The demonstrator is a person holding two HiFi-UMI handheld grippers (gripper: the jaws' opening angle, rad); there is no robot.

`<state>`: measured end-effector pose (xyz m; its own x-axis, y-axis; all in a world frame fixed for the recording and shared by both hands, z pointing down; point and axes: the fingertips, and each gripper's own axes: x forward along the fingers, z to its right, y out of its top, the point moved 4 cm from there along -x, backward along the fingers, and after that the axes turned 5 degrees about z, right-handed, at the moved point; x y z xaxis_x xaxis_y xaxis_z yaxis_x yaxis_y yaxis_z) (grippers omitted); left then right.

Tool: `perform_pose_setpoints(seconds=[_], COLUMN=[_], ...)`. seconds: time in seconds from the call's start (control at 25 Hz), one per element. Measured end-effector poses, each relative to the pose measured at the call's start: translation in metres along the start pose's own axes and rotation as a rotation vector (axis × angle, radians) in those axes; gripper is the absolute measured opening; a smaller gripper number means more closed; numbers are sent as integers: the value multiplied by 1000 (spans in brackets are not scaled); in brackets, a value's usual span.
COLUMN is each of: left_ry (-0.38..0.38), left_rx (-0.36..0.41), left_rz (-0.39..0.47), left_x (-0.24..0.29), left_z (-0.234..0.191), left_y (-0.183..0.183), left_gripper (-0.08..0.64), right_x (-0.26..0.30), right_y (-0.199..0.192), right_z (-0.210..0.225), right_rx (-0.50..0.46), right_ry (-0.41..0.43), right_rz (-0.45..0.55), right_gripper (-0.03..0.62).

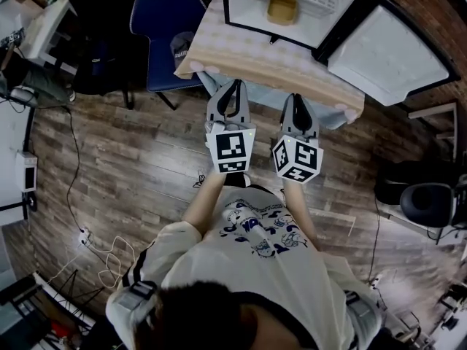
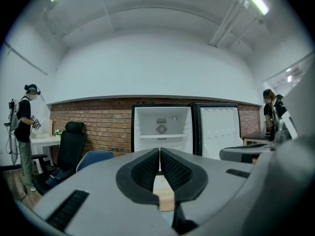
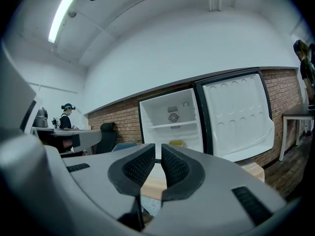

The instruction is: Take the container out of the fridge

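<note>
A small yellow container (image 1: 282,8) sits on the wire shelf of the open white fridge (image 1: 248,13), which stands at the far side of a table (image 1: 248,53) with a checked cloth. In the right gripper view the container (image 3: 175,143) shows low in the fridge (image 3: 170,124), just past the jaws. My left gripper (image 1: 235,84) and right gripper (image 1: 297,97) hang side by side at the table's near edge, well short of the fridge. Both are shut with nothing in them. In the left gripper view the left gripper (image 2: 160,154) hides the container.
The fridge door (image 1: 387,53) swings open to the right. A blue chair (image 1: 164,28) stands left of the table and a black office chair (image 1: 427,199) at the right. Cables (image 1: 109,261) lie on the wood floor. A person (image 2: 24,127) stands far left.
</note>
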<state>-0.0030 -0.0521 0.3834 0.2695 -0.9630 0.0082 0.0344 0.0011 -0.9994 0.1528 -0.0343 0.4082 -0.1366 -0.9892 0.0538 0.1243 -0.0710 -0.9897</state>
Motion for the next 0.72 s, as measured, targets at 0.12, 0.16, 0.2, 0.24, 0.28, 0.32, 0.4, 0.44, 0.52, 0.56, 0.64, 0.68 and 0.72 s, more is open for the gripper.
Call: perform_pose_setpoints(seconds=[0.12,0.16,0.2,0.24,0.28,0.32,0.4,0.44,0.52,0.56,0.64,0.68,0.72], left_ry=[-16,-20,-25,-31,-38,-45,-55,-59,-69,-75,-87,-93,-99], left_rx=[-7,-11,-13,-13,-11,-11,-14,-14,-12,-12,-16,-18,-20], left_rz=[0,0,-1,-2,-4,-7,-11,-12,-14,-16,-18,-20,-21], left_x=[29,39,48,57,65,73,91,99,117,126,143,151,160], left_z=[-4,-5,-6,-7,-7,-9,-12,-15,-19,-21,-26,-28,-31], left_y=[-2,-3,-3,-4,-4,-5,-5,-5,-5,-5,-5,-5,-6], left_gripper=[21,21,21,21,21,21,21,21,21,21,21,21,21], right_x=[26,35,44,53,62,70,88,97,114,123,140,148,157], right_y=[-1,-1,-1,-1,-1,-1,0,1,2,3,3,3,3], right_z=[6,8,10,12,13,15,17,17,18,20,22,23,24], right_rx=[3,5,7,10,14,18,25,26,26,27,32,33,33], right_ry=[-9,-11,-13,-17,-21,-25,-33,-35,-40,-44,-55,-60,-66], right_rz=[-2,-3,-4,-5,-6,-7,-10,-12,-17,-19,-23,-25,-27], right_gripper=[52,52,52,52,52,52,52,52,52,52,52,52,52])
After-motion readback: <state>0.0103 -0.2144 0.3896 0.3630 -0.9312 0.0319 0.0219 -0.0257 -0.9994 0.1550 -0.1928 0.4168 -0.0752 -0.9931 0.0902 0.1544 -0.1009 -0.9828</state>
